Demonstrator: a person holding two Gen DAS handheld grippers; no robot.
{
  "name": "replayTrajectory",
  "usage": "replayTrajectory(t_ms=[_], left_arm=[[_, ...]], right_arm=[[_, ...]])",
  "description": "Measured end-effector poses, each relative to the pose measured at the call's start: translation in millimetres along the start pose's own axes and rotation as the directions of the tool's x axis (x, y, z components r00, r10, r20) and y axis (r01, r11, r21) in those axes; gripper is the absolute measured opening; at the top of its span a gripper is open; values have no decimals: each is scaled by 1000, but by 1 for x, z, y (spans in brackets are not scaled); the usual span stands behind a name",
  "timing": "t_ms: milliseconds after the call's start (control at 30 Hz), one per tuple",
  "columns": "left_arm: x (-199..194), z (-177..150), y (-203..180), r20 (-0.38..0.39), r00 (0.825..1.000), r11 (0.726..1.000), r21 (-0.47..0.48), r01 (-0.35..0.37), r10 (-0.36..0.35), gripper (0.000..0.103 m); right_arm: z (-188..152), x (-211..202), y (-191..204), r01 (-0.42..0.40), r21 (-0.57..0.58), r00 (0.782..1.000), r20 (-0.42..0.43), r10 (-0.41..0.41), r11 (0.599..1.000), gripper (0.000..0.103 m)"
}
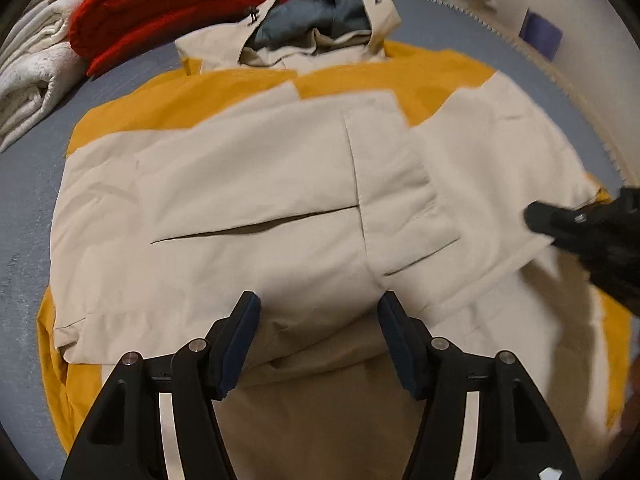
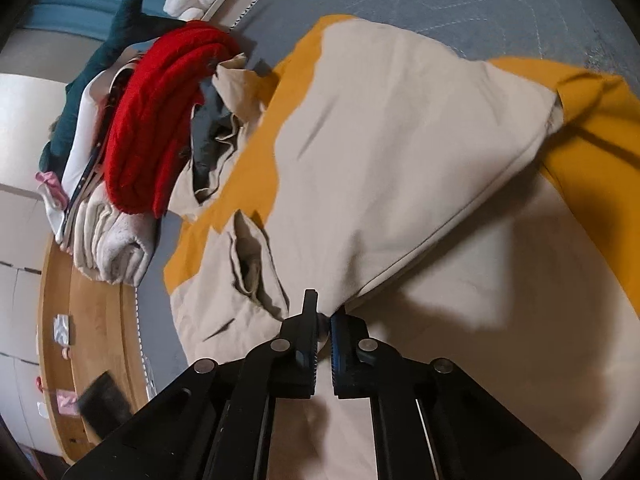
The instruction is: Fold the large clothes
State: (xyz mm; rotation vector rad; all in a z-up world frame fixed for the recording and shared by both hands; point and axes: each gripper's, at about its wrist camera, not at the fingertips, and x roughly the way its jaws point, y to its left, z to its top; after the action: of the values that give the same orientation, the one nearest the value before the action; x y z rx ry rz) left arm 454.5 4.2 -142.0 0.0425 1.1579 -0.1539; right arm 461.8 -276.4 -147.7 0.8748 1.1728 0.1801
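A large beige and mustard-yellow jacket lies spread on a grey-blue padded surface, hood at the far end. My left gripper is open, hovering just above the jacket's lower front, holding nothing. My right gripper is shut on a beige sleeve of the jacket and holds it lifted over the jacket body; it also shows in the left wrist view at the right edge. The jacket fills most of the right wrist view.
A folded red knit and a folded cream garment lie at the far left of the surface. In the right wrist view the same pile lies beside a wooden edge with small items.
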Motion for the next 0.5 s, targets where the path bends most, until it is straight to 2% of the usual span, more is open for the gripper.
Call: replayTrajectory(t_ms=[33, 67, 100, 133, 167, 200, 233, 267, 300, 367, 400, 467, 500], left_arm=[[1, 1, 0, 4, 1000, 1000, 8, -2, 2, 57], [-1, 1, 2, 16, 1000, 1000, 11, -10, 10, 39], [-2, 2, 7, 23, 999, 1000, 8, -25, 25, 13], [-9, 5, 17, 39, 998, 999, -26, -43, 44, 8], [-20, 6, 28, 76, 996, 995, -88, -46, 53, 7], [-36, 8, 44, 132, 990, 984, -174, -32, 56, 7], [-56, 8, 62, 199, 977, 962, -273, -13, 70, 7], [-73, 4, 80, 252, 963, 930, -367, 8, 91, 7], [-90, -6, 104, 300, 949, 872, -486, 63, 99, 7], [-99, -24, 134, 313, 946, 774, -619, 135, 86, 7], [-96, -34, 151, 315, 949, 716, -669, 198, 31, 10], [-77, -40, 166, 293, 950, 658, -696, 289, -108, 21], [-70, -42, 170, 272, 951, 638, -709, 300, -144, 24]], right_arm=[[0, 1, -1, -7, 9, 1000, -8, 7, 1000, 4], [0, 1, -2, -9, 13, 1000, -10, 9, 1000, 4], [1, 1, -2, -6, 12, 1000, -10, 6, 1000, 4], [3, 2, -3, -3, 11, 1000, -9, 3, 1000, 3], [4, 2, -3, -4, 15, 1000, -10, 4, 1000, 3], [5, 2, -5, -7, 24, 1000, -11, 7, 1000, 3], [6, 1, -6, -8, 33, 1000, -9, 9, 999, 3], [7, 1, -6, -6, 39, 1000, -3, 6, 999, 3], [8, -1, -7, -2, 44, 1000, 5, 1, 999, 3], [10, -5, -9, 10, 51, 1000, 24, -11, 999, 3], [11, -6, -10, 17, 54, 999, 32, -19, 998, 3], [14, -9, -12, 30, 61, 998, 44, -33, 998, 3], [14, -9, -12, 33, 65, 998, 43, -36, 997, 3]])
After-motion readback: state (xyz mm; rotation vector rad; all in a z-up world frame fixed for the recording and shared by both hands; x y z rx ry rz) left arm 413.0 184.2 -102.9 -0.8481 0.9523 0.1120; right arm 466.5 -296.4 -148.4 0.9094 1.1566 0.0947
